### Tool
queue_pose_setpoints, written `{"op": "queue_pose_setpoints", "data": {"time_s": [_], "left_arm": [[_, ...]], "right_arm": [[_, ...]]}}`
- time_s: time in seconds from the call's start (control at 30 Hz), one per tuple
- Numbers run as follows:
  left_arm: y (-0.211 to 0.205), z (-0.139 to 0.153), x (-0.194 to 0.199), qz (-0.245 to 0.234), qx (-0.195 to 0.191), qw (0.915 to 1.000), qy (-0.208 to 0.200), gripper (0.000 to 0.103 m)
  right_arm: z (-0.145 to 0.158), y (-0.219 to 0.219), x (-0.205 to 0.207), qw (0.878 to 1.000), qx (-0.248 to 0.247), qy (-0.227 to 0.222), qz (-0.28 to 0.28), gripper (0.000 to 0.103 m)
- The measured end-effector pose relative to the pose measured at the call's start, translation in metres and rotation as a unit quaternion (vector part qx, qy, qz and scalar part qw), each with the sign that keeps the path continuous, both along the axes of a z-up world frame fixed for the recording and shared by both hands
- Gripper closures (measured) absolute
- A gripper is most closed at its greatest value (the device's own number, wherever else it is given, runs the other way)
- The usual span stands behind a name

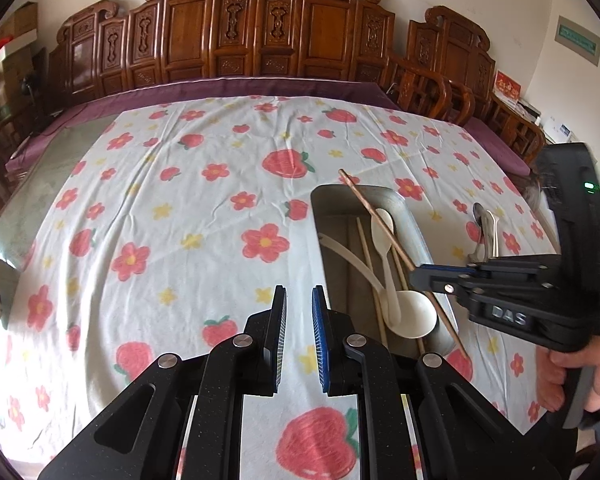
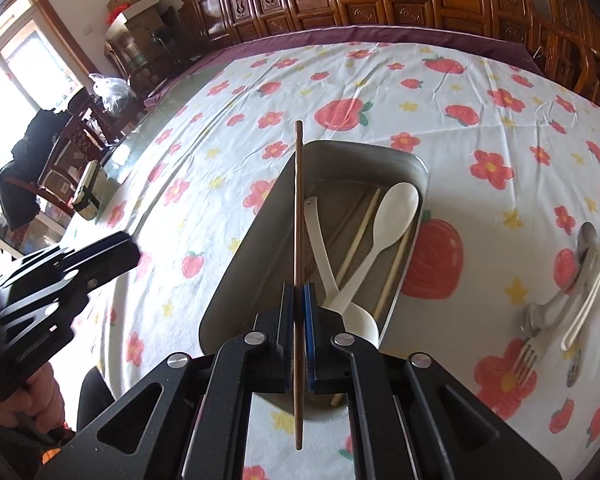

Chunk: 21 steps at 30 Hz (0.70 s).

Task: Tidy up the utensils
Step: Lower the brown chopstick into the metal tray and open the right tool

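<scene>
Right gripper point(image 2: 299, 304): clenched on a dark brown chopstick point(image 2: 298, 216), which is held over the metal tray point(image 2: 240, 256), lower centre of the right wrist view. The stick is seen running straight up the frame past the tray's far rim.

Left gripper point(image 1: 299, 322): released, with a clear gap between the pads and nothing in it. It is held above the cloth, lower centre of the left wrist view, just left of the tray.

Tray contents, as recorded in the right wrist view: a cream spoon point(image 2: 380, 232), a cream ladle point(image 2: 320, 248) crossed under it, and two pale chopsticks point(image 2: 360, 232).

Outside the tray, at the right edge of the same view, a loose cluster is noted on the cloth: a metal spoon point(image 2: 586, 244), a fork point(image 2: 528, 356) and a cream utensil point(image 2: 588, 296). They lie touching one another, well apart from the tray.

Surface: the desk is covered by a white cloth point(image 1: 180, 208) printed with red flowers and strawberries, creased in places; a purple border point(image 1: 236, 86) is seen at its far edge.

Room: carved dark-wood chair backs point(image 1: 260, 28) are lined along the top of the frame. A bright window point(image 2: 16, 64) is seen at upper left of the right wrist view.
</scene>
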<state>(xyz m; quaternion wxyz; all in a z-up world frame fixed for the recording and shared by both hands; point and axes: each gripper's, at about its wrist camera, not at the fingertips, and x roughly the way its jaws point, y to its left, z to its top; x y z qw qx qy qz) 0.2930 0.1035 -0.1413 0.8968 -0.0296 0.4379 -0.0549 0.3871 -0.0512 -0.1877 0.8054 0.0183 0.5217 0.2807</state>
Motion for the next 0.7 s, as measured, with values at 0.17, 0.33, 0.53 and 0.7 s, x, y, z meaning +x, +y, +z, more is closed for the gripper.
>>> {"op": "queue_pose_setpoints", "data": {"time_s": [0.17,0.33,0.53,0.7], "left_arm": [[0.007,0.002,-0.005,0.004,-0.001,1.0000,-0.002,0.091],[0.011,0.004,-0.010,0.006,0.000,1.0000,-0.007,0.078],[0.013,0.005,-0.011,0.005,-0.001,1.0000,-0.008,0.076],[0.011,0.005,-0.012,0.003,-0.001,1.0000,-0.008,0.071]], "right_arm": [[-0.006,0.010,0.010,1.000,-0.003,0.000,-0.003,0.097],[-0.015,0.016,0.017,1.000,-0.014,0.001,-0.008,0.097],[-0.025,0.015,0.017,1.000,-0.019,0.007,-0.016,0.097],[-0.031,0.013,0.017,1.000,-0.020,0.017,-0.016,0.094]]}}
